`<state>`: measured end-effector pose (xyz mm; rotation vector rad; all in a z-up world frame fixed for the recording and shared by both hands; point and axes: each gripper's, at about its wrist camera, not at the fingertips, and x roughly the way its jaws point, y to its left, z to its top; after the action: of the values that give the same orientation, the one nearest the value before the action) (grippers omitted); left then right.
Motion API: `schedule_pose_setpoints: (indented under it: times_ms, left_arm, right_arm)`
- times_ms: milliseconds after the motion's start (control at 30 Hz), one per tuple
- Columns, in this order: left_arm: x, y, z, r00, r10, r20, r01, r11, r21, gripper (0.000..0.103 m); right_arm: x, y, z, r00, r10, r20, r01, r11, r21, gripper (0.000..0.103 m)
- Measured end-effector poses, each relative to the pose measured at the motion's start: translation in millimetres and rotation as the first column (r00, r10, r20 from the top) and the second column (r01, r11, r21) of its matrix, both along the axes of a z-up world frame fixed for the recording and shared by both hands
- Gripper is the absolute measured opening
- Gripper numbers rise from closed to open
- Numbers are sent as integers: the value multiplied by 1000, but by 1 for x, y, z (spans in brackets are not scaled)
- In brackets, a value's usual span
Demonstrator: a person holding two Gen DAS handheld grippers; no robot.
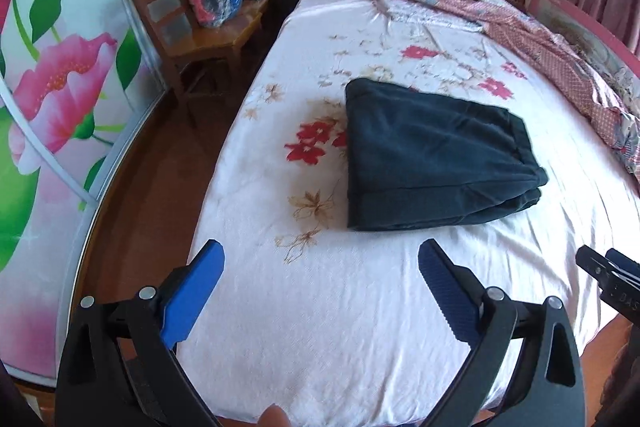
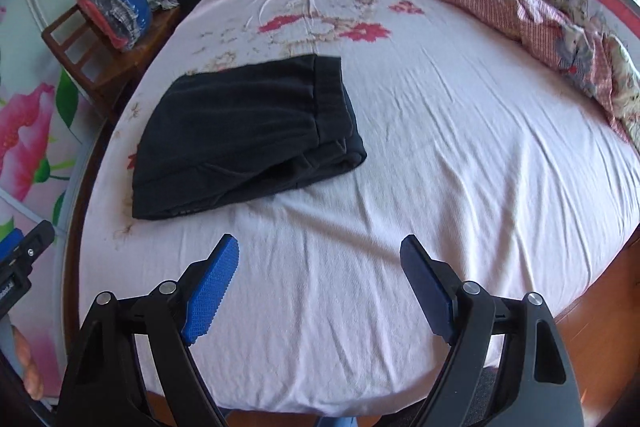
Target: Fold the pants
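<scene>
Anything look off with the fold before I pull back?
Mostly tidy. The pants lie folded on the bed, but lower layers poke out unevenly at the right edge past the waistband. Both the left tool and right tool are open, clear of them.

Left tool (image 1: 322, 263) fingers spread wide, right tool (image 2: 320, 259) likewise, both empty

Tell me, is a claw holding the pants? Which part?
No. Both claws are open and hold nothing. The left claw and the right claw hover over the bed sheet, apart from the folded dark pants.
</scene>
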<state>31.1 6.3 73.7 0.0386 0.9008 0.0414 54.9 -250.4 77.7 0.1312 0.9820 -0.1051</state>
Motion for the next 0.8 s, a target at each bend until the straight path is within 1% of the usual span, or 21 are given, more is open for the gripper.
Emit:
schedule_pose_setpoints:
  times_ms: [67, 133, 167, 233, 333, 367, 400, 500, 600, 633, 700, 800]
  left_arm:
    - [-6, -10, 17, 998, -24, 56, 23, 1000, 15, 99]
    - [-8, -17, 31, 994, -43, 105, 42, 999, 10, 100]
    - [-9, -19, 38, 991, -45, 127, 45, 999, 0, 100]
    - [-10, -21, 49, 984, -72, 164, 79, 996, -41, 100]
    - [-9, -29, 60, 974, -90, 206, 106, 992, -66, 100]
    - [-8, -32, 62, 970, -104, 220, 121, 990, -68, 100]
    - [-7, -34, 61, 970, -102, 221, 118, 991, -60, 100]
    - [-6, -39, 54, 971, -95, 219, 106, 994, -37, 100]
    - [-8, -40, 45, 976, -98, 193, 111, 992, -57, 100]
    - [-9, -40, 42, 977, -96, 191, 107, 993, -51, 100]
    - [-11, -42, 36, 977, -96, 189, 102, 995, -20, 100]
    - [-10, -41, 25, 985, -66, 162, 59, 997, 43, 100]
  right_arm:
    - [-2, 5, 17, 998, -2, 60, 3, 1000, -18, 82]
    - [-2, 10, 32, 994, 1, 111, 4, 999, -45, 82]
    - [-2, 13, 40, 990, 2, 139, 6, 998, -58, 82]
    - [-1, 17, 55, 982, 6, 188, 7, 997, -71, 82]
    - [-1, 25, 74, 965, 12, 262, 14, 995, -99, 82]
    - [-2, 28, 79, 959, 13, 284, 20, 993, -114, 82]
    - [-2, 29, 82, 955, 11, 298, 28, 992, -127, 82]
    - [-3, 32, 81, 953, 7, 302, 32, 992, -126, 82]
    - [-4, 35, 71, 960, 12, 280, 23, 992, -123, 82]
    - [-5, 36, 67, 962, 8, 272, 26, 992, -122, 82]
    - [-7, 37, 59, 966, 4, 257, 25, 993, -111, 82]
    - [-8, 41, 43, 974, 7, 225, 26, 989, -143, 82]
